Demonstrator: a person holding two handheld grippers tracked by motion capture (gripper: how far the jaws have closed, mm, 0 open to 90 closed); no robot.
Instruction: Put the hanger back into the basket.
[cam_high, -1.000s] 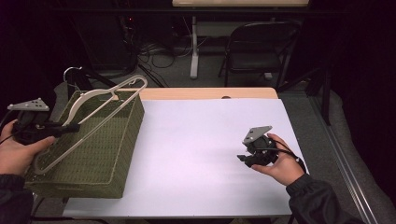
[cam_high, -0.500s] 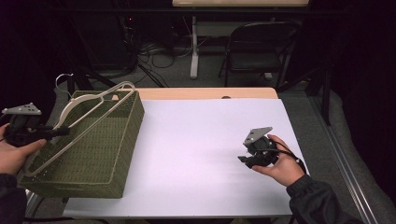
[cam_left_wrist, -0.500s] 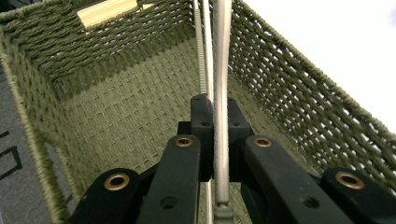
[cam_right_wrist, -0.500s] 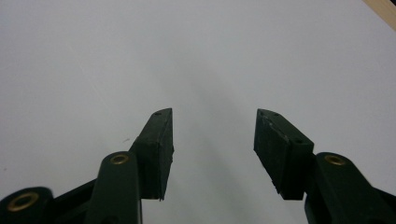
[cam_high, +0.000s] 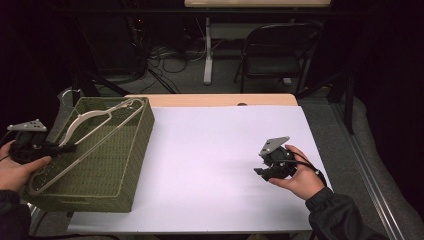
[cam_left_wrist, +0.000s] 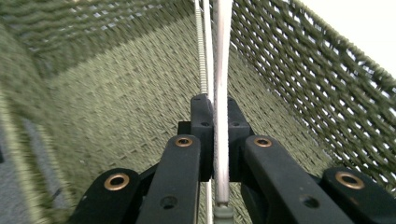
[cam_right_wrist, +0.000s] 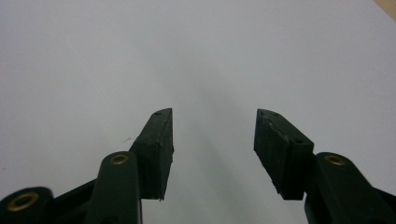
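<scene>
A white clothes hanger (cam_high: 95, 131) lies slanted across the top of a green woven basket (cam_high: 131, 165) at the table's left edge. My left gripper (cam_high: 65, 148) is shut on the hanger's lower bar at the basket's left rim. In the left gripper view the white bar (cam_left_wrist: 222, 70) runs up between the closed jaws over the basket's woven inside (cam_left_wrist: 116, 93). My right gripper (cam_high: 260, 171) rests in a hand on the white table at the right, open, with nothing between its fingers (cam_right_wrist: 159, 135).
The white tabletop (cam_high: 210, 150) spreads between the basket and the right hand. A wooden strip (cam_high: 215, 100) edges its far side. A black folding chair (cam_high: 277, 50) and floor cables stand beyond the table.
My left gripper has pulled the hanger leftward and down, so it lies lower over the basket. The right gripper has stayed in place.
</scene>
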